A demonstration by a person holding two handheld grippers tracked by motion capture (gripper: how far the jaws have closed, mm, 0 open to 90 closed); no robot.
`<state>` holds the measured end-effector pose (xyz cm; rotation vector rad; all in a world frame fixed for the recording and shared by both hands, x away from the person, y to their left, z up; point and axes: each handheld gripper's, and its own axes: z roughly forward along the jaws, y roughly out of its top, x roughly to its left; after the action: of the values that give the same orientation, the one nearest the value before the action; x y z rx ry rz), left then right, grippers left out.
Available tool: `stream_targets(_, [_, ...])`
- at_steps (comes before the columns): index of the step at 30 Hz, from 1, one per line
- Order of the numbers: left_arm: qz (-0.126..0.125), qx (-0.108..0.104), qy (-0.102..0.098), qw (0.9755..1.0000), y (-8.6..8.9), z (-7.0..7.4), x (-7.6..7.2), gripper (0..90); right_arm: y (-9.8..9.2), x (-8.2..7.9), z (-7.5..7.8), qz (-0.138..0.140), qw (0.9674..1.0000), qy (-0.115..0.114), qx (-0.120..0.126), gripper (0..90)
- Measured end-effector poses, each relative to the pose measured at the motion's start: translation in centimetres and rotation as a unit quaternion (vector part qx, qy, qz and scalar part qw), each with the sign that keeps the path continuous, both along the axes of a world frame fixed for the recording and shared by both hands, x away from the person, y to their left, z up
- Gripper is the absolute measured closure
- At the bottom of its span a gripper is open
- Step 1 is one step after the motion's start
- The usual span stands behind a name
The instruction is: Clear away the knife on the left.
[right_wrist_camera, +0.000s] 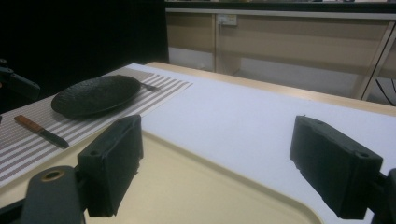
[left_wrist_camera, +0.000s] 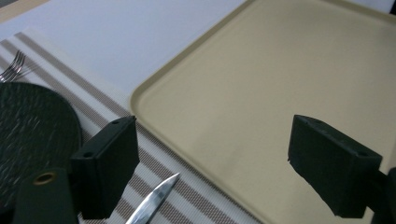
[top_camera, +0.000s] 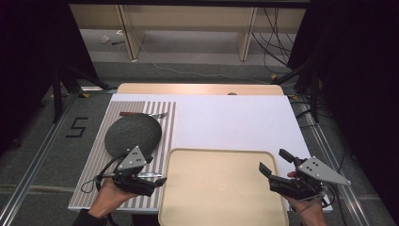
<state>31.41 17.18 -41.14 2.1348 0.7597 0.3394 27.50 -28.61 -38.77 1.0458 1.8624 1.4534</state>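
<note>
A dark round plate point(top_camera: 133, 134) lies on a striped placemat point(top_camera: 169, 117) at the left of the table. A fork point(top_camera: 141, 114) with a brown handle rests just beyond the plate. A knife point(top_camera: 151, 175) lies on the mat near the front, its silver blade tip point(left_wrist_camera: 154, 203) showing low between the jaws of my left gripper point(top_camera: 157, 170). That gripper is open, hovers over the mat's right edge and points at the beige tray point(top_camera: 221, 188). My right gripper point(top_camera: 275, 162) is open over the tray's right rim and holds nothing.
White board point(top_camera: 235, 122) covers the table beyond the tray, with a wooden edge at the back. In the right gripper view the plate point(right_wrist_camera: 93, 95) and the brown-handled knife point(right_wrist_camera: 39, 130) lie far left. Black stands, cables and shelving stand past the table.
</note>
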Motion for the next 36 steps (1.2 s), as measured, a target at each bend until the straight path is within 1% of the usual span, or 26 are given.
stream_targets(1, [0.009,0.010,-0.001,0.9999,0.3,-0.1,0.2,16.3,0.0,0.0,0.0,0.000,1.0000,0.000,0.000,18.3])
stream_targets(3, [0.018,0.017,0.006,0.9997,0.7,-0.2,0.4,16.4,0.0,0.0,0.0,0.000,1.0000,0.001,-0.001,18.3])
stream_targets(4, [0.024,0.017,0.012,0.9995,1.0,-0.3,0.6,16.4,0.0,0.0,0.0,0.000,1.0000,0.002,-0.001,18.4])
stream_targets(6, [0.034,0.007,0.025,0.9991,1.3,-0.2,0.9,16.4,0.0,0.0,0.0,0.000,1.0000,0.003,-0.001,18.4])
stream_targets(8, [0.035,0.008,0.027,0.9990,1.3,-0.1,1.0,16.6,0.0,0.1,-0.1,-0.001,1.0000,0.006,-0.002,18.4])
stream_targets(11, [0.030,0.033,0.030,0.9986,1.2,-0.1,1.1,16.7,0.0,0.1,-0.1,0.000,1.0000,0.006,-0.001,18.4])
stream_targets(12, [0.028,0.043,0.036,0.9980,1.2,-0.1,1.2,16.7,0.0,0.1,-0.1,-0.001,1.0000,0.006,-0.001,18.4])
stream_targets(13, [0.024,0.055,0.048,0.9971,1.3,-0.1,1.3,16.7,0.0,0.1,-0.1,-0.002,1.0000,0.006,-0.001,18.4])
stream_targets(15, [0.019,0.087,0.066,0.9938,1.9,0.1,1.4,16.7,0.0,0.1,-0.1,-0.003,1.0000,0.007,-0.002,18.4])
stream_targets(16, [0.021,0.095,0.074,0.9925,2.3,0.2,1.4,16.6,0.0,0.2,-0.2,-0.004,1.0000,0.007,-0.002,18.4])
stream_targets(19, [0.035,0.091,0.094,0.9908,3.9,0.2,1.6,17.4,-0.1,0.2,-0.2,-0.006,0.9999,0.010,0.000,18.4])
stream_targets(21, [0.046,0.096,0.101,0.9892,4.4,-0.2,1.9,17.7,-0.1,0.3,-0.2,-0.006,0.9999,0.010,0.001,18.4])
stream_targets(22, [0.047,0.102,0.107,0.9879,4.5,-0.4,2.0,17.7,-0.1,0.3,-0.2,-0.006,0.9999,0.011,0.002,18.4])
stream_targets(23, [0.047,0.102,0.107,0.9879,4.5,-0.4,2.0,17.7,0.0,0.3,-0.2,-0.005,0.9999,0.012,0.001,18.4])
stream_targets(24, [0.046,0.114,0.112,0.9861,4.6,-0.8,2.2,18.2,0.0,0.3,-0.3,-0.005,0.9999,0.012,0.000,18.4])
stream_targets(25, [0.046,0.120,0.115,0.9850,4.6,-0.9,2.3,18.3,0.0,0.3,-0.3,-0.004,0.9999,0.011,0.001,18.4])
stream_targets(26, [0.046,0.120,0.115,0.9850,4.6,-0.9,2.3,18.4,0.0,0.3,-0.3,-0.004,0.9999,0.011,0.001,18.4])
stream_targets(27, [0.048,0.127,0.118,0.9837,4.7,-1.1,2.6,18.5,0.0,0.3,-0.3,-0.004,0.9999,0.012,0.001,18.4])
stream_targets(28, [0.049,0.128,0.120,0.9832,4.8,-1.1,2.7,18.4,0.0,0.3,-0.3,-0.004,0.9999,0.012,0.001,18.5])
stream_targets(29, [0.049,0.128,0.120,0.9832,4.8,-1.1,2.7,18.6,0.0,0.3,-0.3,-0.003,0.9999,0.014,0.001,18.5])
stream_targets(30, [0.049,0.132,0.127,0.9819,5.2,-1.0,3.0,18.8,0.0,0.3,-0.3,-0.003,0.9999,0.015,0.001,18.5])
stream_targets(31, [0.053,0.136,0.128,0.9809,5.5,-1.0,3.1,18.8,0.0,0.3,-0.3,-0.003,0.9999,0.014,0.002,18.5])
stream_targets(32, [0.056,0.138,0.128,0.9804,5.7,-0.9,3.1,18.8,-0.1,0.4,-0.3,-0.003,0.9999,0.015,0.003,18.5])
stream_targets(33, [0.056,0.138,0.128,0.9804,5.7,-0.9,3.1,19.2,-0.1,0.4,-0.3,-0.003,0.9999,0.015,0.003,18.5])
stream_targets(34, [0.061,0.145,0.133,0.9785,6.3,-1.0,3.4,19.5,-0.1,0.4,-0.3,-0.004,0.9999,0.016,0.005,18.5])
stream_targets(36, [0.066,0.148,0.144,0.9762,6.8,-1.4,3.6,20.7,-0.1,0.4,-0.3,-0.003,0.9999,0.016,0.004,18.5])
